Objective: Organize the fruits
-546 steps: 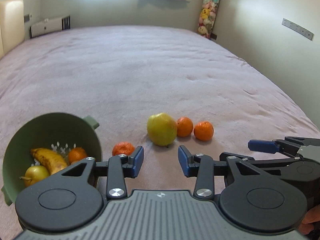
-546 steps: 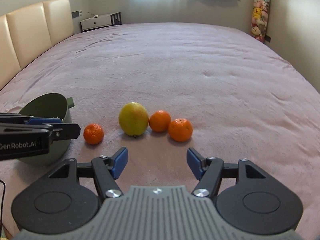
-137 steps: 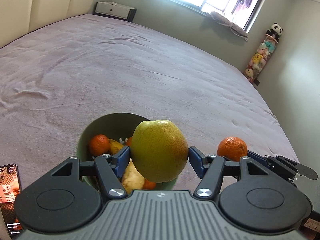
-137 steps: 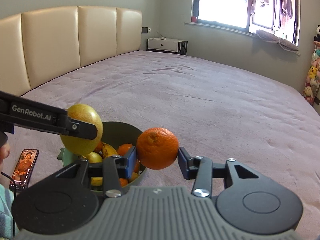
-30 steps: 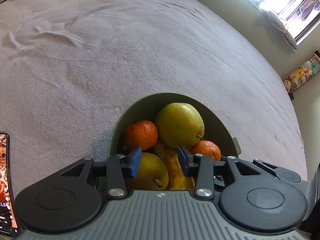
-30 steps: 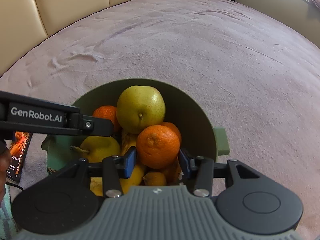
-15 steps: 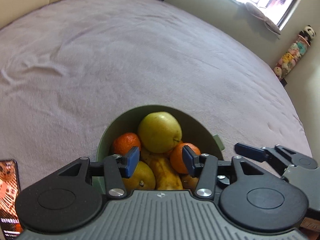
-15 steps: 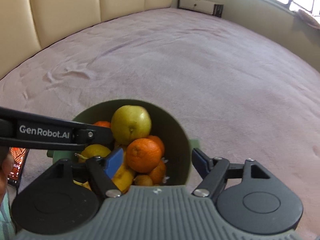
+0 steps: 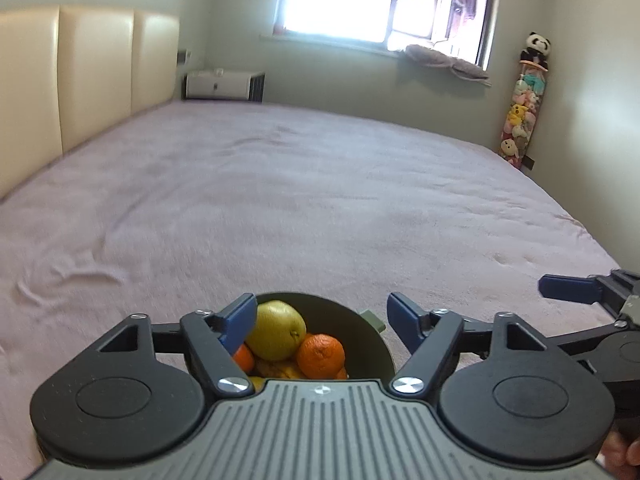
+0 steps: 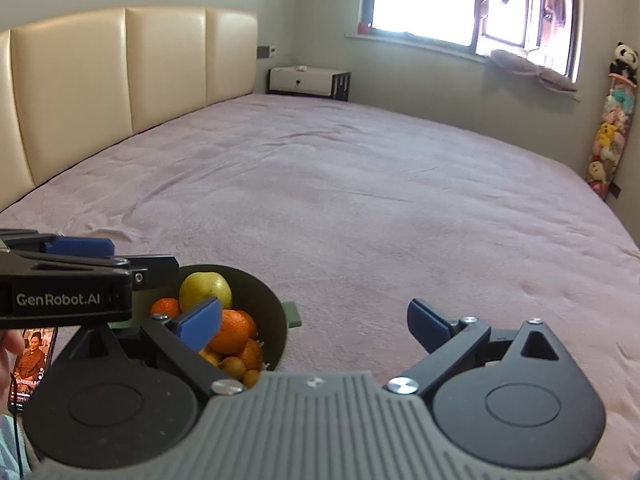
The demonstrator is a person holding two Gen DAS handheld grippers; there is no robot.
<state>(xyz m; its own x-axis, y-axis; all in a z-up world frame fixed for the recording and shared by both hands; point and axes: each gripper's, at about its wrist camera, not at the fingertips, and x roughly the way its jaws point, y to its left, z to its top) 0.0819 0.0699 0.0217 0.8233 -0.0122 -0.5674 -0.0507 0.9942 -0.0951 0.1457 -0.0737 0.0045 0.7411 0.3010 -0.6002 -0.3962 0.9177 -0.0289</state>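
Both the left gripper point(image 9: 322, 320) and the right gripper point(image 10: 316, 326) have just been opening and now gape empty, the orange point(image 10: 229, 331) dropped into the green bowl point(image 9: 370, 338) at lower centre, heaped with fruit.

Bowl point(image 10: 276, 312): dark olive green. Contents: one yellow-green pear point(image 9: 276, 330) and orange tangerines point(image 9: 320, 356). Bed cover point(image 9: 320, 208): plain mauve pink. Headboard point(image 10: 120, 92): cream, panelled. Gripper pads point(image 10: 200, 322): blue, on black fingers; ribbed housing grey.
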